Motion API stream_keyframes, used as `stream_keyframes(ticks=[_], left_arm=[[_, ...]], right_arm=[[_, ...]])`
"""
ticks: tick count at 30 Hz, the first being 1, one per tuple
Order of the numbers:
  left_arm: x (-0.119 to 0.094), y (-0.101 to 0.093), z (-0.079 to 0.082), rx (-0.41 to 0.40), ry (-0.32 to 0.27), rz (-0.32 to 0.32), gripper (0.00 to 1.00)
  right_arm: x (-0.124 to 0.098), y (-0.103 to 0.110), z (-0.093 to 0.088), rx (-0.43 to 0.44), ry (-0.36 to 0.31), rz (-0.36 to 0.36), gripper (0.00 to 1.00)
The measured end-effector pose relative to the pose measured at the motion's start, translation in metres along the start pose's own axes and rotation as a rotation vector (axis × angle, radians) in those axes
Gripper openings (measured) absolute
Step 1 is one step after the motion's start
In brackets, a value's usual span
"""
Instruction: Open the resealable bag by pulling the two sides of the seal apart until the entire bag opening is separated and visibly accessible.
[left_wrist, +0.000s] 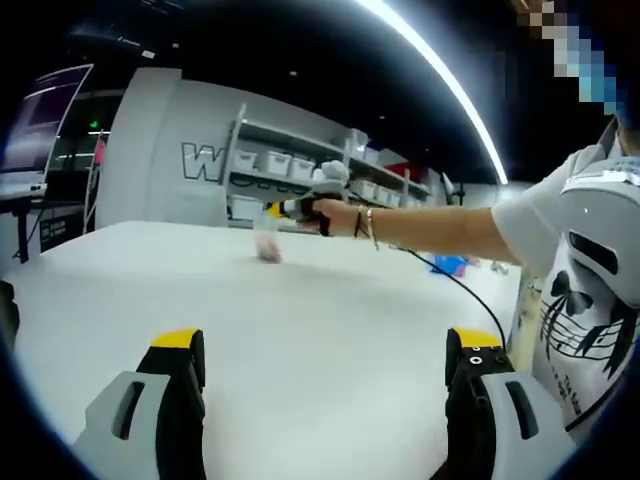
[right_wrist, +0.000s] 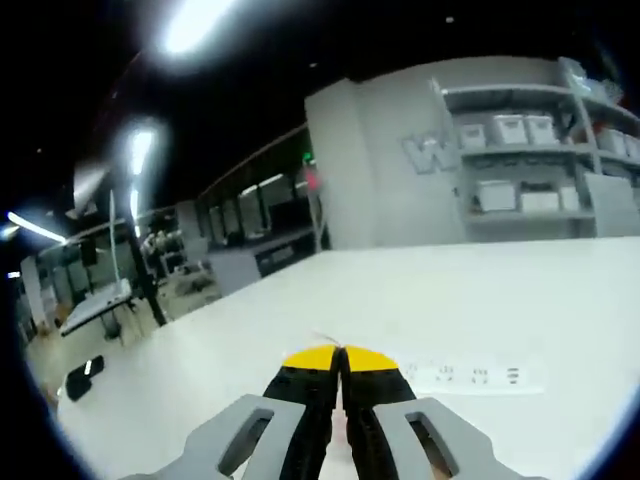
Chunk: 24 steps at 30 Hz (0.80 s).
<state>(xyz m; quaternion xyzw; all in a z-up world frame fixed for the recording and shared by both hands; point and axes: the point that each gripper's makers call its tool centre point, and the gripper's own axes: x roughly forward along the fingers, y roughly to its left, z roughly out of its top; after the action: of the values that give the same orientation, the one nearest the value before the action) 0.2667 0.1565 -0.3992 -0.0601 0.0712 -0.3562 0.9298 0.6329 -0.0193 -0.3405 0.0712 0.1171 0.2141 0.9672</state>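
Left gripper view: the left gripper (left_wrist: 325, 365), grey moulded plastic with black inner faces and yellow tips, stands with its jaws spread wide and nothing between them, above a broad, smooth, matte white table (left_wrist: 330, 330). Across the table, toward its far edge, the person's outstretched hand (left_wrist: 335, 215) carries the right gripper (left_wrist: 272, 210), whose yellow-and-black tip pinches the top of a small clear resealable bag (left_wrist: 266, 243). The bag hangs downward from that grip, long axis roughly vertical, its lower end at or just above the tabletop; pale pinkish contents sit at its bottom, blurred. Which way the seal faces cannot be told. Bracelets ring the wrist, and a black cable (left_wrist: 460, 285) trails back toward the person's white printed T-shirt (left_wrist: 590, 290). Grey metal shelving with white plastic bins (left_wrist: 300, 165) lines the far wall. Right gripper view: the right gripper (right_wrist: 342, 362) has its yellow-tipped jaws pressed together, a thin sliver of clear film (right_wrist: 328, 340) projecting at the tips. A flat white power strip (right_wrist: 470, 375) lies on the table just beyond them.
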Motion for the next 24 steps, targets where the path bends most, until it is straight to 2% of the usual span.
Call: stream_keyframes(ticks=[7, 11, 14, 18, 21, 24], left_arm=[[-0.001, 0.0, 0.001, 0.001, -0.001, 0.0, 0.99], [-0.002, 0.002, 0.003, 0.002, -0.005, 0.005, 0.99], [-0.002, 0.003, 0.002, 0.0, -0.004, 0.007, 0.99], [-0.002, 0.002, 0.001, -0.003, 0.0, 0.002, 0.99], [-0.003, 0.002, 0.0, 0.001, 0.002, 0.008, 0.99], [-0.003, 0.002, 0.0, 0.011, 0.009, 0.008, 0.99]], right_arm=[[0.013, 0.029, -0.022, -0.017, 0.036, 0.05, 0.0], [0.015, 0.037, -0.033, -0.052, 0.051, 0.053, 0.0], [0.016, 0.037, -0.039, -0.047, 0.063, 0.054, 0.0], [0.009, 0.044, -0.056, -0.036, 0.082, 0.062, 0.01], [0.004, 0.045, -0.06, -0.037, 0.088, 0.069, 0.06], [-0.003, 0.046, -0.06, -0.02, 0.074, 0.075, 0.07]])
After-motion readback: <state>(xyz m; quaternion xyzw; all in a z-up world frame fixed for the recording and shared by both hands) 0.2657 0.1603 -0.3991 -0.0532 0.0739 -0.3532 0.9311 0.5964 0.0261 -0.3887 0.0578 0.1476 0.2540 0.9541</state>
